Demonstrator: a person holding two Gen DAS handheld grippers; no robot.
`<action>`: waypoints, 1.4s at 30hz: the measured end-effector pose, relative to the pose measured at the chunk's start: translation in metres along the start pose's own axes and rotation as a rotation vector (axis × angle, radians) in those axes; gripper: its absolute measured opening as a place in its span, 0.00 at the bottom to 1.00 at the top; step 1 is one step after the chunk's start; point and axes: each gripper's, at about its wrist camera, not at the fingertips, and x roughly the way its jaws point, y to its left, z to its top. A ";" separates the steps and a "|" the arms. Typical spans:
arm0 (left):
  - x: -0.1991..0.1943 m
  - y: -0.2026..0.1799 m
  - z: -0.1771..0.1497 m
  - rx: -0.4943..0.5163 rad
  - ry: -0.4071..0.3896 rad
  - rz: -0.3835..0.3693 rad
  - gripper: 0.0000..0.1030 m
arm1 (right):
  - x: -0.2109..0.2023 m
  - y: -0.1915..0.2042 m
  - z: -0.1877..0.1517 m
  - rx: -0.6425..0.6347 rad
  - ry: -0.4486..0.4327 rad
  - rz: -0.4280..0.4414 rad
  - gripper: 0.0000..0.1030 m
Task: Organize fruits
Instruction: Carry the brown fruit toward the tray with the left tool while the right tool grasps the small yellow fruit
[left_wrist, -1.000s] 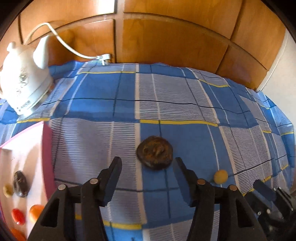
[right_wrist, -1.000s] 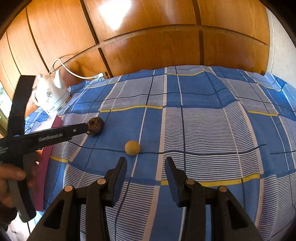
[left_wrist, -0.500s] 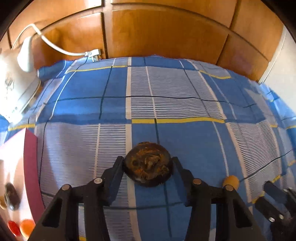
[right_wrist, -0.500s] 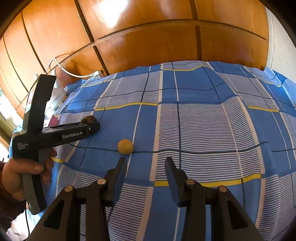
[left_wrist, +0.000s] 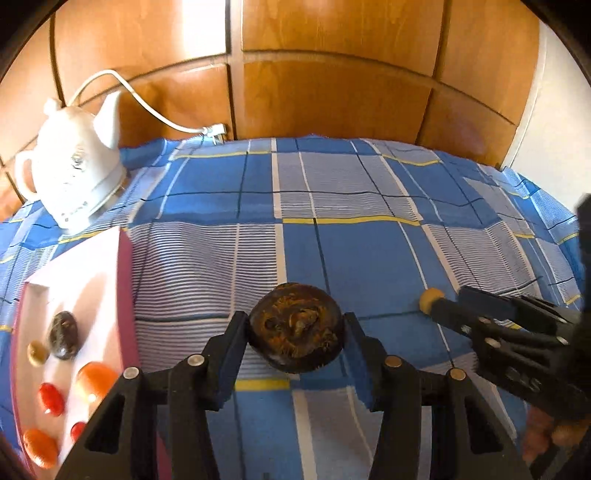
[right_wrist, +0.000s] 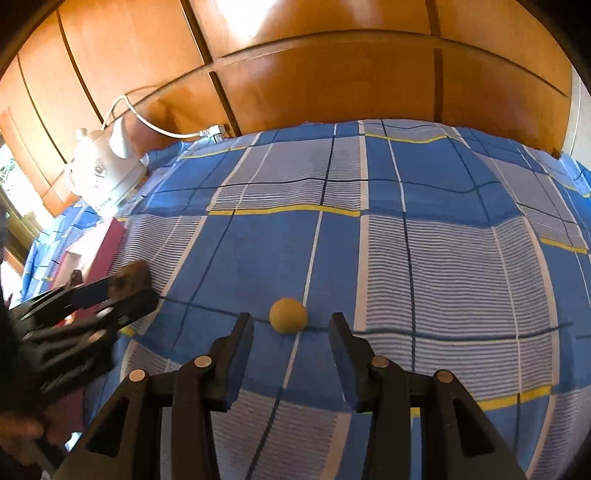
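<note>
On the blue checked cloth (left_wrist: 369, 254) that covers the whole surface, the left gripper (left_wrist: 295, 330) has its two black fingers clamped on a dark brown, flat round fruit (left_wrist: 295, 326) with orange marks; one pad touches each side of it. Seen from the left wrist, this fruit is at the centre, a little toward 6 o'clock. At 8 o'clock stands a pink tray (left_wrist: 122, 295) with a white inside, and in it lie small fruits: a dark one, a pale one, some red and some orange.

A small yellow round fruit (right_wrist: 288, 315) lies on the cloth just in front of the right gripper (right_wrist: 291, 332). The fingers of this gripper are apart, and the yellow fruit is just ahead of the tips, not touched by either pad. From the left wrist the same yellow fruit shows at 3 o'clock, at the tip of the right gripper.

At 10 o'clock in both views a white electric kettle (left_wrist: 74, 173) stands on the cloth, with its white cord (left_wrist: 147, 107) going to the wooden wall panels (left_wrist: 332, 92) behind.
</note>
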 end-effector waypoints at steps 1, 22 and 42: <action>-0.005 0.001 -0.002 -0.002 -0.008 -0.001 0.50 | 0.003 0.001 0.001 -0.005 0.004 -0.004 0.42; -0.052 0.012 -0.026 -0.029 -0.056 -0.010 0.50 | 0.020 0.017 -0.011 -0.118 -0.042 -0.108 0.25; -0.100 0.069 -0.043 -0.160 -0.118 -0.004 0.50 | 0.020 0.021 -0.016 -0.138 -0.064 -0.137 0.24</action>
